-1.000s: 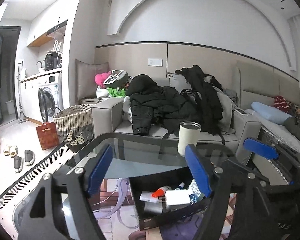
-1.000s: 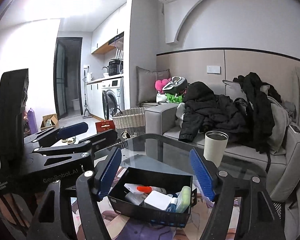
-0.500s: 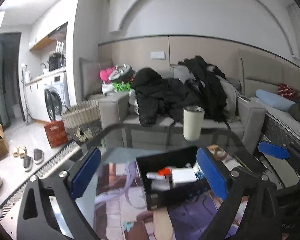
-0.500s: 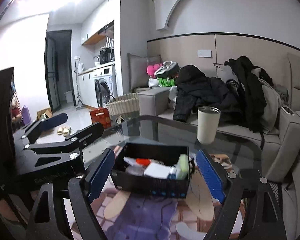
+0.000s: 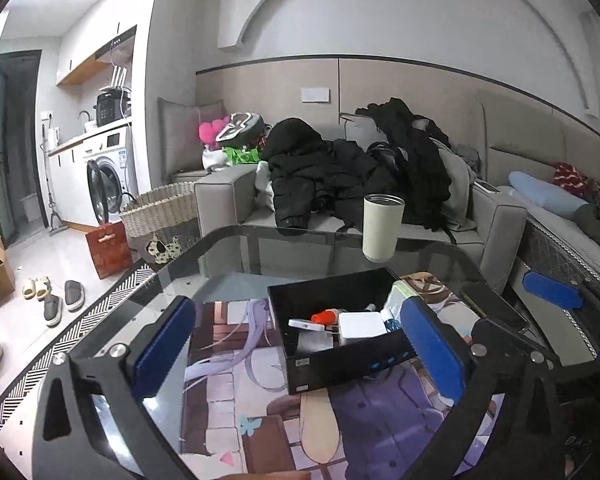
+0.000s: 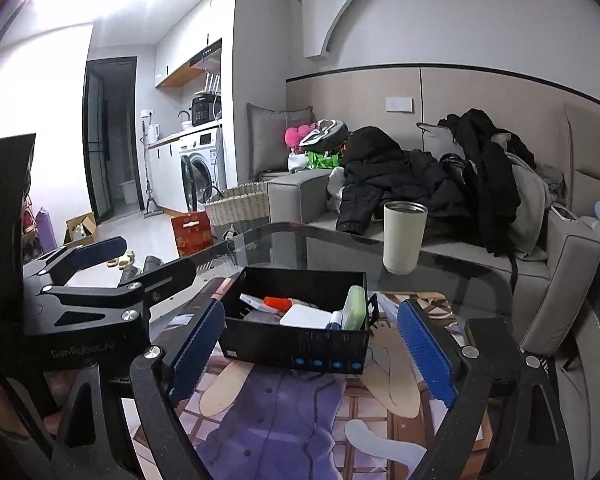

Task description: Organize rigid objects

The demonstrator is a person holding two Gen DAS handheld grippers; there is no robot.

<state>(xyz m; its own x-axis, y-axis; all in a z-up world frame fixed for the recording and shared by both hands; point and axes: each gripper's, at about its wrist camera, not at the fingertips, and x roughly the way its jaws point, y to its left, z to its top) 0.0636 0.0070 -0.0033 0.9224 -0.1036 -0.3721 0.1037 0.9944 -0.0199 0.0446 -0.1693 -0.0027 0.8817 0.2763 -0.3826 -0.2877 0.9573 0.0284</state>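
A black open box [image 5: 340, 364] [image 6: 300, 346] sits on a printed mat on the glass table. It holds a white block [image 5: 360, 326] [image 6: 306, 316], an orange-capped tube [image 5: 326, 316] [image 6: 278, 303], a white flat stick [image 5: 306, 325] and a pale green case [image 6: 355, 308]. My left gripper [image 5: 296, 344] is open and empty, just in front of the box. My right gripper [image 6: 312, 352] is open and empty, its pads either side of the box front. The left gripper also shows at the left of the right wrist view [image 6: 100, 264].
A cream tumbler [image 5: 381, 227] [image 6: 403, 237] stands on the glass table [image 5: 236, 256] behind the box. A dark phone [image 5: 496, 308] lies right of the box. A grey sofa [image 5: 496, 224] piled with dark clothes is beyond. A wicker basket [image 5: 160, 212] and slippers are on the floor at left.
Both grippers have risen and tilted down over the table, so the box and mat show more fully. Both stay open and empty.
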